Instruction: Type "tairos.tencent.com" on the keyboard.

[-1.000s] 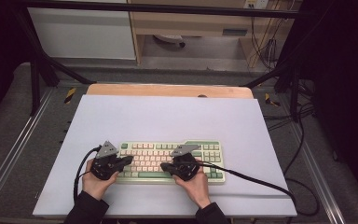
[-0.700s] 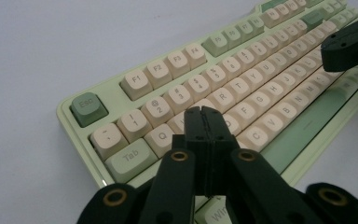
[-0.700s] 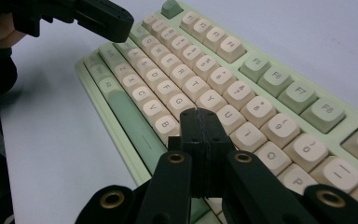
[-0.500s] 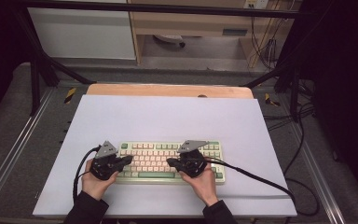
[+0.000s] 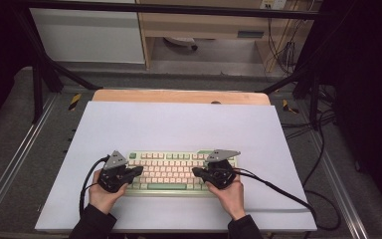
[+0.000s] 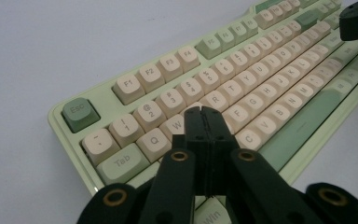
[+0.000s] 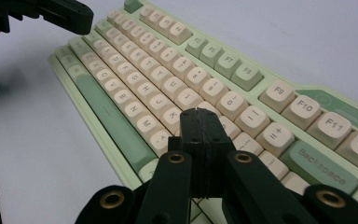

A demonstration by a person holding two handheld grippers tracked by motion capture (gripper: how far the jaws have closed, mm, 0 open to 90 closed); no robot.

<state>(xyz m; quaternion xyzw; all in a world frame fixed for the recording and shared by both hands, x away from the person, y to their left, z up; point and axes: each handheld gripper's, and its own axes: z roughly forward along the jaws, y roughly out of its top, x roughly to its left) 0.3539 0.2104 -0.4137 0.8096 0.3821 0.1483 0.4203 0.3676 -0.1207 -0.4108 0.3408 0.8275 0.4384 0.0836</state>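
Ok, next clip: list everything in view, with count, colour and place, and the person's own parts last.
keyboard: one, pale green case, cream keys, green accent keys, near middle of the mat.
mat: one, pale lilac-white, covering most of the table.
table: one, wooden, far edge showing beyond the mat.
cables: black, trailing from the grippers across the mat.
left gripper: one, black, jaws closed, tips over the keys near W.
right gripper: one, black, jaws closed, tips over the keys near L.
hands: two, dark sleeves, entering from the near edge, each holding a gripper.
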